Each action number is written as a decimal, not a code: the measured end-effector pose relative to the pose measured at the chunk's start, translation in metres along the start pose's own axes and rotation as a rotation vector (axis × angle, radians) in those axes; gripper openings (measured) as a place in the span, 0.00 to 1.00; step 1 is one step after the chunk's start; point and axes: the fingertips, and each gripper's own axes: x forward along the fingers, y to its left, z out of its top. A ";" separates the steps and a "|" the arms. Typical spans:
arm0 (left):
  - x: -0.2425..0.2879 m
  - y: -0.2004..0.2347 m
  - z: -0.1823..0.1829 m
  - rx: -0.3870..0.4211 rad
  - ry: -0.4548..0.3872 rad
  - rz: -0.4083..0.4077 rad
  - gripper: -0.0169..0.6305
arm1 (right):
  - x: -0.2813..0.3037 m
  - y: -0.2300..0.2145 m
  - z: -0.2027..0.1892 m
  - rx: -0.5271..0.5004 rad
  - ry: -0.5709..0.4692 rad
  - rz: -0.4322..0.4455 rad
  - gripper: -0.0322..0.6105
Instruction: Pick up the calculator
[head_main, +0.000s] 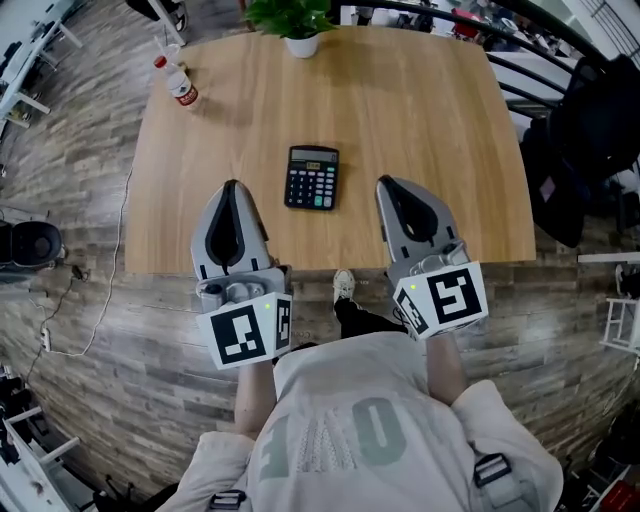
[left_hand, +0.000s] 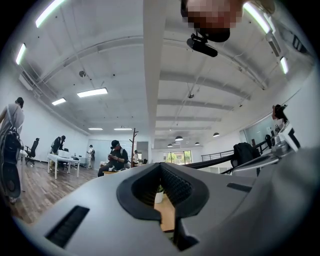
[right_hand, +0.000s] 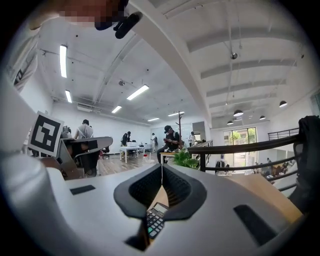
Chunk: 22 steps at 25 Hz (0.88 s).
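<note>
A black calculator lies flat on the wooden table, a little in from its near edge. My left gripper hovers over the near edge, left of the calculator, jaws together and holding nothing. My right gripper hovers level with it on the calculator's right, also shut and empty. Neither touches the calculator. In the right gripper view the calculator shows low through the hollow behind the closed tips of the right gripper. The left gripper view shows only a strip of the table.
A potted plant stands at the table's far edge and a plastic bottle lies at its far left corner. A dark jacket hangs on a chair to the right. Several people stand in the room behind.
</note>
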 end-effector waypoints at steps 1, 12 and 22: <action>0.009 -0.001 -0.001 0.006 0.001 0.000 0.04 | 0.008 -0.004 0.000 0.005 0.004 0.016 0.08; 0.071 -0.019 -0.021 0.084 0.024 -0.024 0.04 | 0.056 -0.047 -0.008 0.049 0.031 0.058 0.08; 0.085 -0.012 -0.030 0.090 0.058 -0.005 0.04 | 0.085 -0.043 -0.005 0.127 0.022 0.146 0.08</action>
